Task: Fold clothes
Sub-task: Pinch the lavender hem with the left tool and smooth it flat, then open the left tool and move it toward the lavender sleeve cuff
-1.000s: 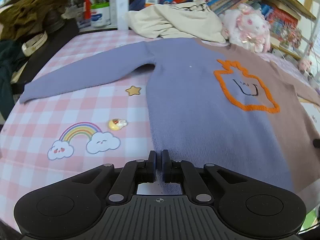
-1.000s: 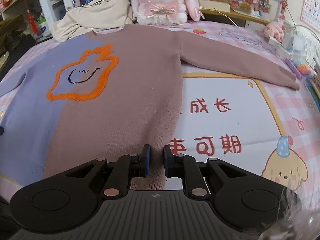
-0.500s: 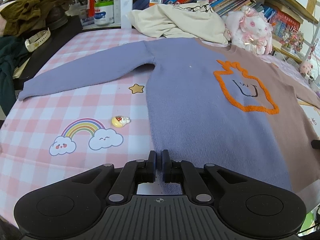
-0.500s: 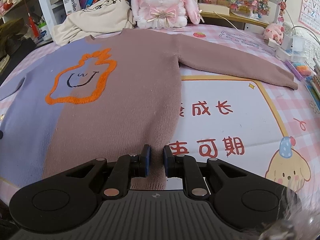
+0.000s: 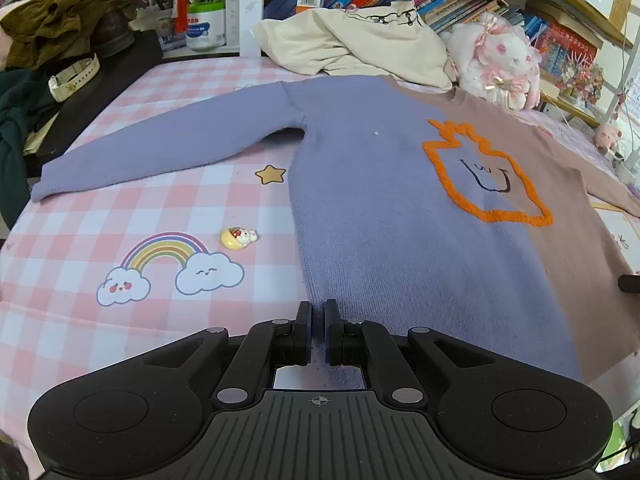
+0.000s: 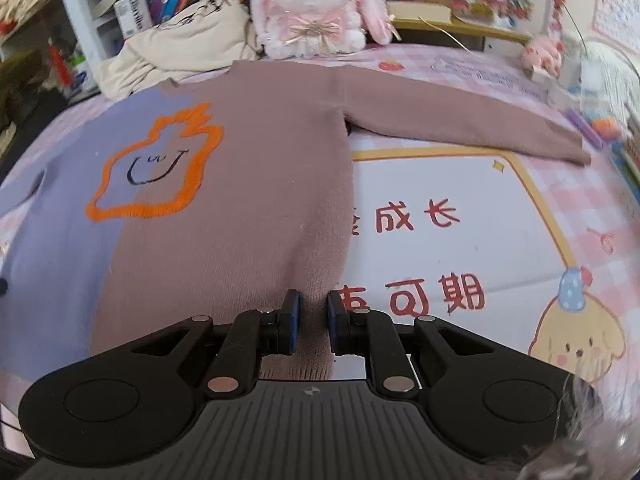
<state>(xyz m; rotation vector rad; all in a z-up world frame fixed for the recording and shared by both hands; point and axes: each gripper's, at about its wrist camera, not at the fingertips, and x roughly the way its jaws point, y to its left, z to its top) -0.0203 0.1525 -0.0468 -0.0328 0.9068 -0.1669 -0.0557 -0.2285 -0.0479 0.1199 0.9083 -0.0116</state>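
The sweater [image 5: 384, 216] is a soft matt knit with a fuzzy orange outline [image 5: 486, 178] at the right of centre. The surface [image 5: 120, 216] below it has a smooth printed cover with a light sheen. Each tool, left [image 5: 318, 332] and right [image 6: 313, 322], is matt black plastic with small metal pins. The plush rabbit [image 6: 310, 4] at the top looks fluffy.

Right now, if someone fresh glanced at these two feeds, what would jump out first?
The two-tone sweater spread flat across the pink checked cloth, lilac on one half and mauve on the other, with an orange outlined face on its chest. Next, the left gripper and right gripper, each pinching a bottom hem corner. A pink plush rabbit sits beyond the collar.
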